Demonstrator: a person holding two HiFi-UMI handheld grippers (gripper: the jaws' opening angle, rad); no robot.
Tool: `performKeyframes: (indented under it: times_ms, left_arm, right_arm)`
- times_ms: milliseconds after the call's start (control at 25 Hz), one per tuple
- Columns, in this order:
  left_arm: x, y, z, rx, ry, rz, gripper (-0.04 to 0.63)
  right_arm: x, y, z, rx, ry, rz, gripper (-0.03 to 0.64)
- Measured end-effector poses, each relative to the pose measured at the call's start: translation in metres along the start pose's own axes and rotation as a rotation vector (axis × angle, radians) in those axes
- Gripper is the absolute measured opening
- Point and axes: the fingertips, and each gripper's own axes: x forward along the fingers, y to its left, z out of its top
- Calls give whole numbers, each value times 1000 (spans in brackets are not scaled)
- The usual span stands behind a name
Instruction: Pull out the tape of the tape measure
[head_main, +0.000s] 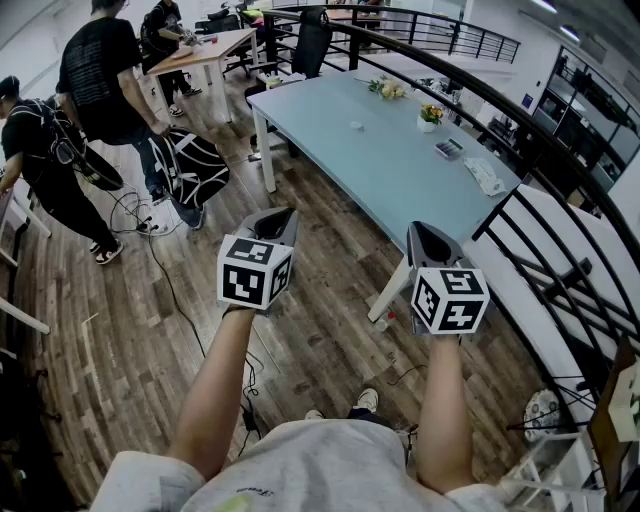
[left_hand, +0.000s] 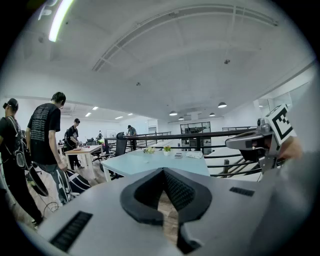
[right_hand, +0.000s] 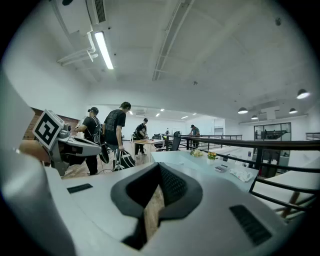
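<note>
Tape measure cannot be made out in any view; both tools are closed and empty, held in the air short of the counter.
The left tool (head_main: 272, 222) and right tool (head_main: 428, 236) are side by side above the brown wood-plank floor (head_main: 130, 340), each with its black padded jaws pressed together on nothing, aimed toward the long pale-blue counter (head_main: 400, 190). On the counter are a small pot of flowers (head_main: 430, 115), a small dark flat object (head_main: 448, 148) and a crumpled white sheet (head_main: 485, 176). A curved black metal railing (head_main: 560, 170) runs along its right side, and people (head_main: 100, 70) stand far left.
</note>
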Motion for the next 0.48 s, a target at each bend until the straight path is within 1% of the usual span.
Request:
performKeyframes:
  times_ms: [360, 480]
  left_arm:
    - [14, 5, -2, 3, 17, -2, -2]
    - [16, 13, -4, 10, 26, 5, -2]
  right_arm:
    - [12, -4, -4, 6, 3, 15, 3]
    - [21, -1, -5, 11, -3, 30, 5]
